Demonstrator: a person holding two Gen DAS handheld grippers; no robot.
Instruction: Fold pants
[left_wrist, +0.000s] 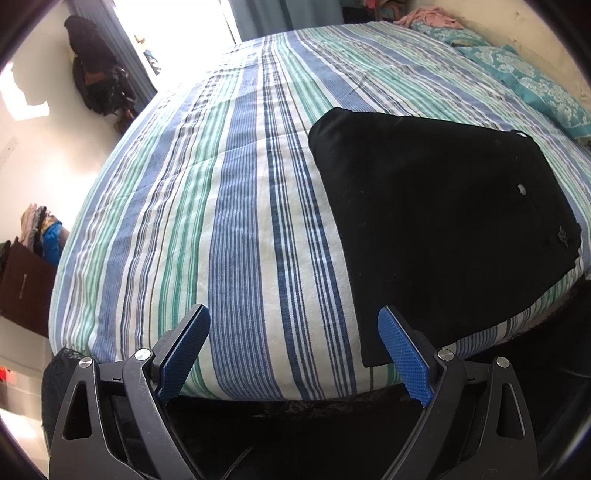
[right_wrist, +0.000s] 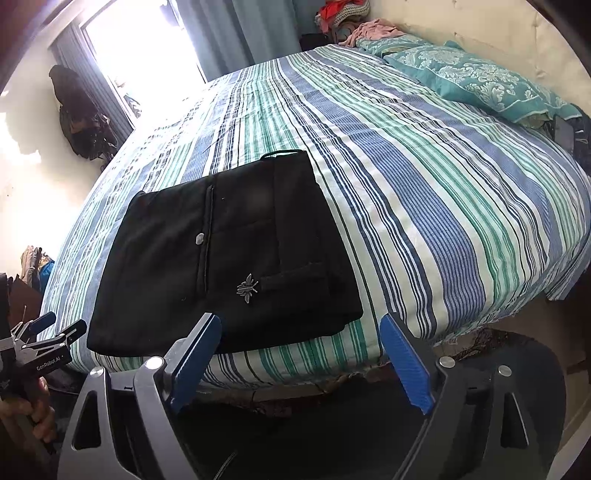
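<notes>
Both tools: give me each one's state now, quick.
Left tool: open, holding nothing, beside the black pants.
Right tool: open, holding nothing.

Bed (right_wrist: 424, 192): covered by a sheet striped in blue, green, navy and white.
Pillows (right_wrist: 476, 79): teal with pale floral print, lined along the wall side of the bed.
Pink garment (right_wrist: 369, 31): crumpled at the bed's far corner, beside a red-and-patterned clothes pile (right_wrist: 341, 11).
Curtains (right_wrist: 255, 29): blue-grey, flanking a bright window (right_wrist: 144, 48).
Dark bags (left_wrist: 96, 74): hung on the left wall.
Brown cabinet (left_wrist: 26, 284): at left, folded clothes stacked behind it.
</notes>
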